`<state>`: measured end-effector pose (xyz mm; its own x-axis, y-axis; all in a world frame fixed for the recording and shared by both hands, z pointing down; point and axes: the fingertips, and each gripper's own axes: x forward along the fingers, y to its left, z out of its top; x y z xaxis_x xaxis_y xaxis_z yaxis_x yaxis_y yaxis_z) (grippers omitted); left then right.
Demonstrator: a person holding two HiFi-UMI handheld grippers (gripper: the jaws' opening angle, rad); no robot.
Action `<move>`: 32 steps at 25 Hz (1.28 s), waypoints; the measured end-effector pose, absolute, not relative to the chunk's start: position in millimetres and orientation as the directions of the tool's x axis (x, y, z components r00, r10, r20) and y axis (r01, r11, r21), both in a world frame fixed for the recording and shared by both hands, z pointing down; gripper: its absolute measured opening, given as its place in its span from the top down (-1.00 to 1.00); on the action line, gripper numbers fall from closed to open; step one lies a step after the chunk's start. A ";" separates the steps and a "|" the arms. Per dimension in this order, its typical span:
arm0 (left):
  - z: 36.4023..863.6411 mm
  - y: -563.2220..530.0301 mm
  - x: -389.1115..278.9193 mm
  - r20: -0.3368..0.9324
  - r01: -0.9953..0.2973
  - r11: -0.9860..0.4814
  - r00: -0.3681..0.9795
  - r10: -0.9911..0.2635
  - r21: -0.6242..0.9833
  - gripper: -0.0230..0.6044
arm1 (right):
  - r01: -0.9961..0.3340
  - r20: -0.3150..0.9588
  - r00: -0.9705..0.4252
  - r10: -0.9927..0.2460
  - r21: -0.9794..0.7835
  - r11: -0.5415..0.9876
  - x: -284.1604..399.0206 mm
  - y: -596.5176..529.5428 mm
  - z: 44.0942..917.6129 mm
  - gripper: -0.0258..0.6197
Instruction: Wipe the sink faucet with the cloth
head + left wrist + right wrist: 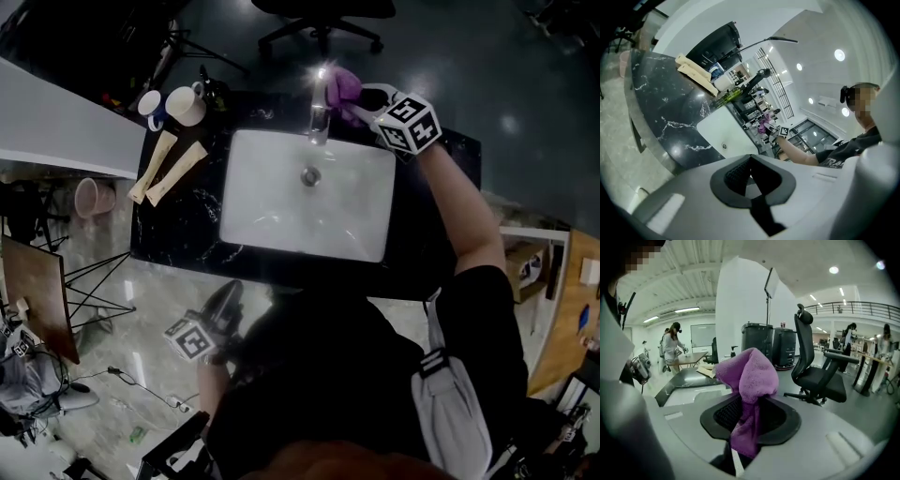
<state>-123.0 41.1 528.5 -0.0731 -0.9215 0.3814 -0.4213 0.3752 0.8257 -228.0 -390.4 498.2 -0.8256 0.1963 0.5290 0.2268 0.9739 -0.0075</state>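
Near the body, the left gripper (228,293) idles shut and empty; the right gripper (361,105) pinches the purple cloth (340,86) beside the faucet (319,120) for wiping.

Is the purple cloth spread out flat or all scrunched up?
Scrunched up. The purple cloth stands in a bunched peak, pinched in the jaws of the right gripper, by the faucet.
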 end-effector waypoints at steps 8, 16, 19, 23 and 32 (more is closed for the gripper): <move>537.5 53.3 -109.1 0.394 -0.380 0.404 -0.109 -0.913 0.832 0.93 | 0.094 0.778 -0.623 0.082 -0.030 0.995 -237.6 -394.0 609.5 0.55; 537.1 61.9 -110.7 0.360 -0.374 0.382 -0.130 -0.924 0.845 0.93 | 0.047 0.687 -0.705 0.175 -0.202 0.978 -231.5 -388.7 588.6 0.55; 531.6 62.4 -115.9 0.332 -0.396 0.351 -0.120 -0.936 0.848 0.93 | 0.082 0.572 -0.786 0.236 -0.281 0.956 -226.1 -373.0 572.0 0.55; 522.2 71.0 -129.0 0.298 -0.412 0.321 -0.121 -0.947 0.853 0.93 | 0.076 0.490 -0.833 0.258 -0.360 0.930 -221.2 -350.2 575.7 0.55; 509.8 89.1 -147.3 0.286 -0.456 0.279 -0.056 -0.957 0.845 0.93 | 0.036 0.359 -0.891 0.279 -0.555 0.831 -202.0 -297.9 580.9 0.56</move>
